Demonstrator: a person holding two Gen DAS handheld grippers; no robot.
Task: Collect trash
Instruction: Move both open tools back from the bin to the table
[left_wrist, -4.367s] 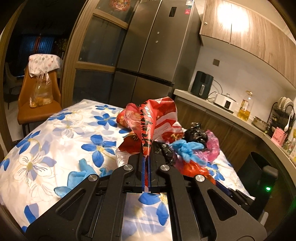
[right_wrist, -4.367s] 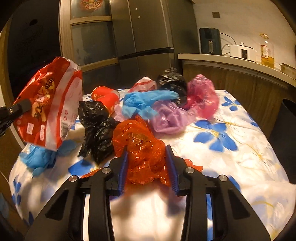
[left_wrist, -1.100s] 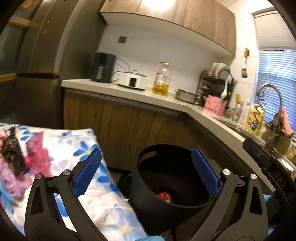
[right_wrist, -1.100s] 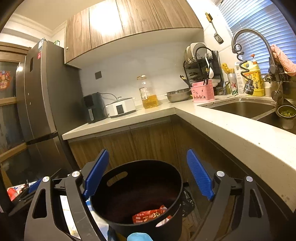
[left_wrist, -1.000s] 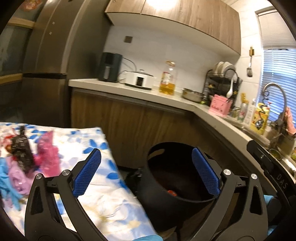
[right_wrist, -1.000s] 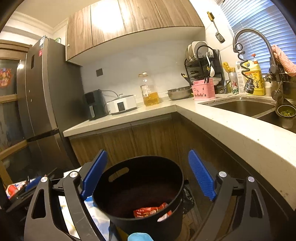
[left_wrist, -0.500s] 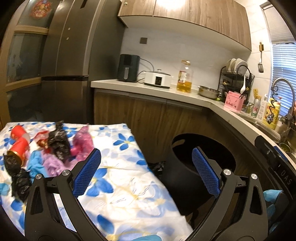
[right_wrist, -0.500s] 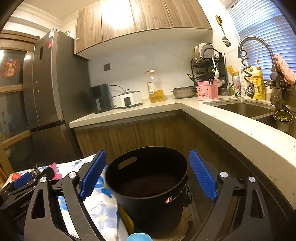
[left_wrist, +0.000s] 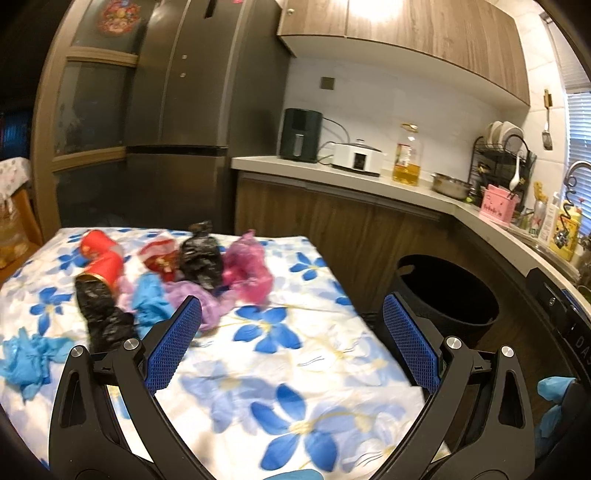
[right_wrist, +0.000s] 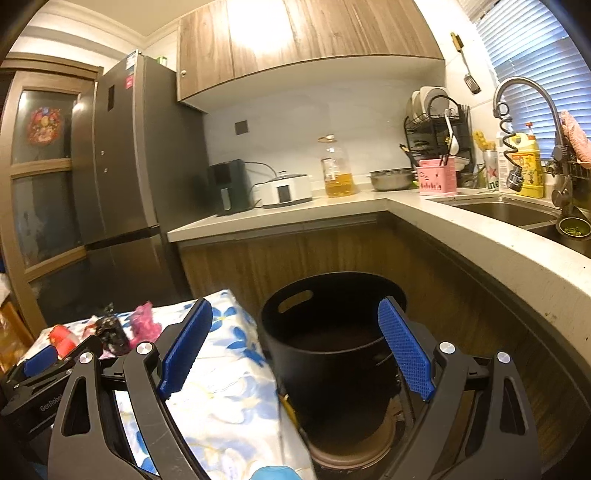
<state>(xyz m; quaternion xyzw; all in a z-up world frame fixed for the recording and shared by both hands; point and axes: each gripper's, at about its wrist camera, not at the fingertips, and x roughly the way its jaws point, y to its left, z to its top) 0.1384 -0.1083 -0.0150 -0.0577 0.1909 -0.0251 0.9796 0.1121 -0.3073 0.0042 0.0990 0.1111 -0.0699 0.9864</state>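
Both grippers are empty with fingers spread wide, so the step in hand looks like fetching more trash: the left gripper (left_wrist: 291, 334) faces the bag pile (left_wrist: 192, 273) at ten o'clock, the right gripper (right_wrist: 295, 345) hangs before the black bin (right_wrist: 332, 325).

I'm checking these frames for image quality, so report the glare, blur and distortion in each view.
Left wrist view: glare blows out the upper cabinet, motion blur softens the floral tablecloth, and fisheye bends the fridge.
Right wrist view: glare on the cabinet doors, a sharper image, the counter edge curved by the lens, and the inside of the black bin lost in shadow.
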